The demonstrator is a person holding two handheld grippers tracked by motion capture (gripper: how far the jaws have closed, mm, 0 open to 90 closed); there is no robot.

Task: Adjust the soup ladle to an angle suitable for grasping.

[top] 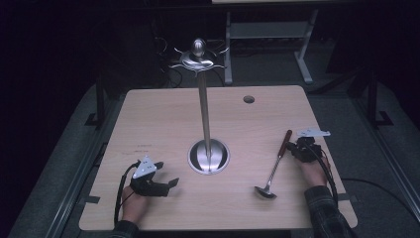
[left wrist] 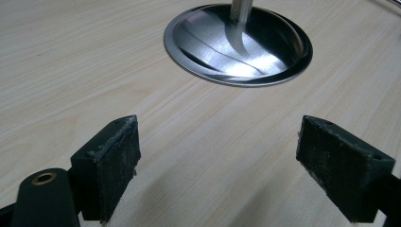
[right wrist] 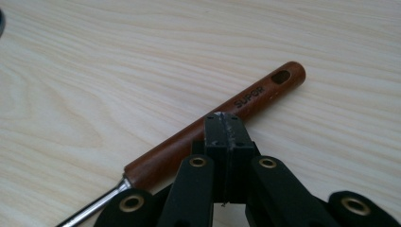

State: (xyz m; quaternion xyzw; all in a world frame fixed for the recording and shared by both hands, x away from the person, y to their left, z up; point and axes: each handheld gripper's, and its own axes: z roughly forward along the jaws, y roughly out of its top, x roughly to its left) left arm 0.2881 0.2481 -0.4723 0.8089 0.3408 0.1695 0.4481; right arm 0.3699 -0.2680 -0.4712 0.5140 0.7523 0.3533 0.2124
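Note:
A ladle [top: 275,167] with a red-brown wooden handle [right wrist: 265,92] and a steel bowl lies on the right of the wooden table [top: 158,119], bowl towards me. My right gripper [top: 293,148] is beside the handle's far end. In the right gripper view its jaws [right wrist: 223,119] are pressed together with nothing between them, their tip right at the handle's side; I cannot tell if it touches. A steel stand [top: 204,114] with hooks at its top rises from a round base [left wrist: 236,47] at the table's middle. My left gripper [top: 167,174] rests open near the base, its jaws [left wrist: 217,130] wide apart over bare wood.
A round cable hole [top: 249,99] sits near the table's far edge. Behind the table stands a grey desk frame [top: 267,29] on a dark floor. Bare wood lies between the stand's base and the ladle.

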